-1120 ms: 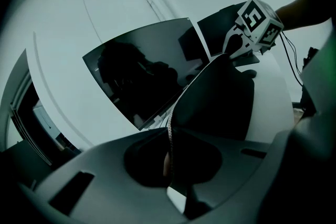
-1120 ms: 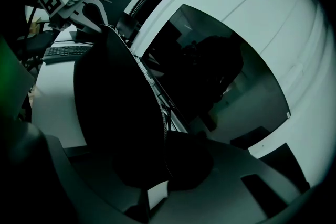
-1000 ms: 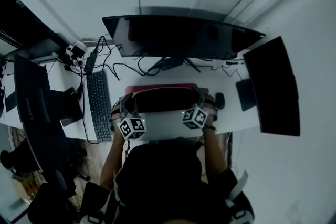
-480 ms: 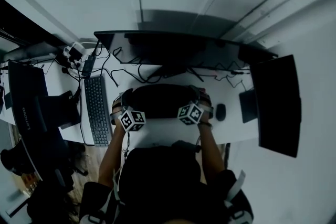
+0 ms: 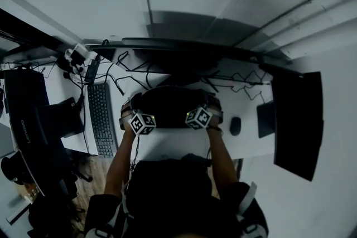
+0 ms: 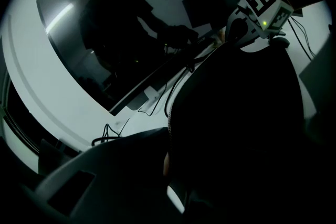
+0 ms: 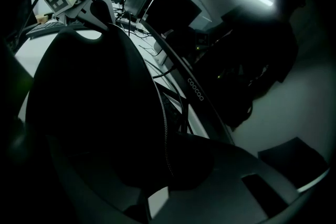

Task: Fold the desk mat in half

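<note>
Desk mat point(image 5: 170, 106) — dark, bowed over white desk point(image 5: 167, 145) — edge clamped in left gripper point(image 5: 130, 107) and right gripper point(image 5: 214, 105).

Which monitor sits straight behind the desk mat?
The wide curved monitor in the middle, beyond the desk mat; the Lenovo monitor stands off left, the angled black monitor off right.

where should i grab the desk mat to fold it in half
By the two ends of one long edge, coming from the near side. The desk mat is wide and limp, so one middle grip would likely let it sag. The left gripper and right gripper hold it so, tongs shut.
</note>
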Available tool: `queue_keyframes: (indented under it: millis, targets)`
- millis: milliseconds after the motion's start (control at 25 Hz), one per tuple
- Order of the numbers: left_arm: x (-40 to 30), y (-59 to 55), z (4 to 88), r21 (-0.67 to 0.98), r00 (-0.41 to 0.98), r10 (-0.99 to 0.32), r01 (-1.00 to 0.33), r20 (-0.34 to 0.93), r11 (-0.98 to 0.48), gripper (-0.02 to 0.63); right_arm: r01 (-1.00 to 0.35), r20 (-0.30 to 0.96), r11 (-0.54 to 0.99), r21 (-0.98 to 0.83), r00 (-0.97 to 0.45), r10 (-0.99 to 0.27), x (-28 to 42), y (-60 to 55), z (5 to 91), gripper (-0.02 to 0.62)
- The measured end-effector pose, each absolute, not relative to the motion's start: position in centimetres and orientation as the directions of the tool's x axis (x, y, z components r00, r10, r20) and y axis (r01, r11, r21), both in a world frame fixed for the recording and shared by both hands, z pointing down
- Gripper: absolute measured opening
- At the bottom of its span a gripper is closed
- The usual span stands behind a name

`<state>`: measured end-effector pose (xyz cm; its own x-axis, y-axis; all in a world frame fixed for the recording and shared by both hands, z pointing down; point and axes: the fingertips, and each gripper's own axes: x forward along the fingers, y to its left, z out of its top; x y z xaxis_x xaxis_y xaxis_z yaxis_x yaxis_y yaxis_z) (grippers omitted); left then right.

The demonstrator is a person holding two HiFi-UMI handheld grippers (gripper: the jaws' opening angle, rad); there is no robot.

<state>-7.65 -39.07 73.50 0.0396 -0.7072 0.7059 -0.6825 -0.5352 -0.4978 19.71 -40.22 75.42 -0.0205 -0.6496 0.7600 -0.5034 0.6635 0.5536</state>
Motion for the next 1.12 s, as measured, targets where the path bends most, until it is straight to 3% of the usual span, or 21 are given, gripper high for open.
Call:
queue_keyframes:
  millis: [360,520,720,1120]
  targets:
    - [-7.9,-40.3,75.9,-0.542,-0.011,-0.713,-0.658,0.701,-0.523,0.033,-0.491,0.767,0.671,0.555,-0.01,-0.641,19.7,-41.3,77.8,0.038]
    - [-7.9,-40.6,76.7,-0.553,-0.035,-0.713,-0.658,0.7,-0.511,0.122,-0.5,0.749,0.648,0.575,0.002,-0.663,19.9,-42.4,77.7,0.093]
    - [-8.3,-41.0,76.4,-0.558,-0.048,-0.724,-0.672,0.689,-0.487,0.187,-0.514,0.742,0.633,0.579,0.012,-0.67,20.1,-42.7,77.6,0.131]
    - [-9.7,-40.6,72.6,-0.563,-0.054,-0.774,-0.718,0.631,-0.409,0.215,-0.537,0.686,0.563,0.628,0.04,-0.727,20.5,-41.8,75.7,0.155]
